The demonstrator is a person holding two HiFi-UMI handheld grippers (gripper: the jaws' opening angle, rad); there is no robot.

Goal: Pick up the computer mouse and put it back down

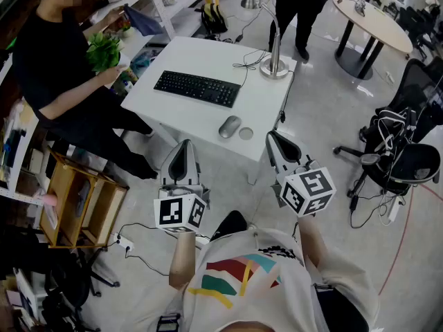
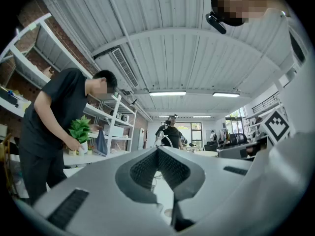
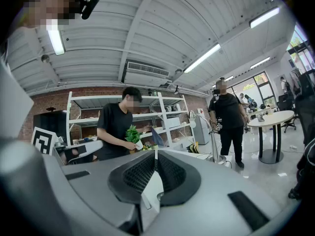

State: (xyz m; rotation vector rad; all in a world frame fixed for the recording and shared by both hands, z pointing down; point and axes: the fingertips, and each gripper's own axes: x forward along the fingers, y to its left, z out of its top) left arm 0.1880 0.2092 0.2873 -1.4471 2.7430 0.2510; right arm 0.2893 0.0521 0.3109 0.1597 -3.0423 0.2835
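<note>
A grey computer mouse [image 1: 230, 126] lies near the front edge of the white table [image 1: 194, 61], beside a small round disc [image 1: 246, 133]. My left gripper [image 1: 185, 143] hovers just short of the table's front edge, to the left of the mouse, with its jaws shut on nothing. My right gripper [image 1: 271, 135] is level with the table's front right corner, to the right of the mouse, also shut and empty. In the left gripper view the fingertips [image 2: 158, 149] meet. The right gripper view shows its tips [image 3: 156, 153] closed too. Neither gripper touches the mouse.
A black keyboard [image 1: 197, 88] and a desk lamp [image 1: 275, 66] with trailing cable stand on the table. A person [image 1: 62, 81] handles a plant [image 1: 104, 50] at the shelves on the left. Another person [image 1: 301, 5] stands behind. An office chair [image 1: 408, 158] is at right, a wooden crate [image 1: 79, 199] at left.
</note>
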